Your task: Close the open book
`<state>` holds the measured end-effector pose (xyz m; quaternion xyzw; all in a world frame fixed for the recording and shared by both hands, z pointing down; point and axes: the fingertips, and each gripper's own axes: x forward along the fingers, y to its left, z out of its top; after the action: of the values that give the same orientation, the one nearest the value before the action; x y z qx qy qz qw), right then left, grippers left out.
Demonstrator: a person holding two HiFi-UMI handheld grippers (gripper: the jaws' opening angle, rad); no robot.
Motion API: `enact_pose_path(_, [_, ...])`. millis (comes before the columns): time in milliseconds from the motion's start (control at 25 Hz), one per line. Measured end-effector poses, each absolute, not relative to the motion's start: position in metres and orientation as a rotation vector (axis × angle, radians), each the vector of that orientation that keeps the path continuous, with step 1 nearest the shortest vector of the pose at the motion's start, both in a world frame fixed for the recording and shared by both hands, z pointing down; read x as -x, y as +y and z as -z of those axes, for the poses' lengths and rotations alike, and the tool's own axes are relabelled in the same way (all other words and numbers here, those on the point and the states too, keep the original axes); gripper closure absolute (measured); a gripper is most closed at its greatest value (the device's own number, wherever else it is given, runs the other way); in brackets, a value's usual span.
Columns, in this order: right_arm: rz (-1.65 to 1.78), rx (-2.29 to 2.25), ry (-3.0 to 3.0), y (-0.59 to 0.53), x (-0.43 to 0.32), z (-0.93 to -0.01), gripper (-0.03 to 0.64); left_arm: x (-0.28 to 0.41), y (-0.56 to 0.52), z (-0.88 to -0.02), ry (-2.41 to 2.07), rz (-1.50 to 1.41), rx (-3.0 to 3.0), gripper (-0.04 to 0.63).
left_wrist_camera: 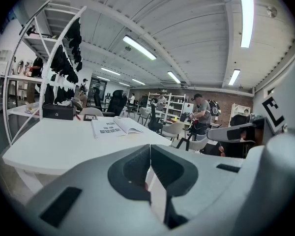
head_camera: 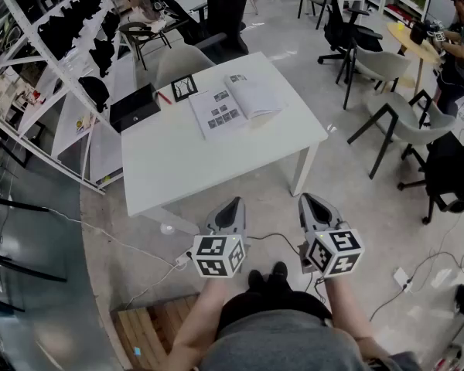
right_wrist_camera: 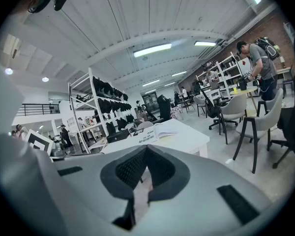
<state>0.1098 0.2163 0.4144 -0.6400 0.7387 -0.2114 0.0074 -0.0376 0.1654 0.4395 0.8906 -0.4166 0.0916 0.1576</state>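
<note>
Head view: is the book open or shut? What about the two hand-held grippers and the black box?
White paper book: open, lying flat on the white table.
Left hand-held gripper: shut, empty.
Right hand-held gripper: shut, empty.
Black rectangular box: lid down.

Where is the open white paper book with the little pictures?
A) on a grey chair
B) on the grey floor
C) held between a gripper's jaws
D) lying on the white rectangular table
D: the open white paper book lies flat on the white rectangular table, while the left gripper and the right gripper are short of the table, shut and empty.
</note>
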Motion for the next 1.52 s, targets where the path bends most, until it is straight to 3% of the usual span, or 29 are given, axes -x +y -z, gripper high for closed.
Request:
enact_pose_path(880, [0.663,1.93,2.272,0.203,-0.135,-0.407,0.612,0.028,0.157,-0.427,-1.28,-0.232,-2.548,0.588])
enact_pose_path(1520, [0.822,1.801,2.283,0.198,-0.134,-0.422,0.504,0.031,0.156,-0.432,-1.331,-0.226,-2.504,0.588])
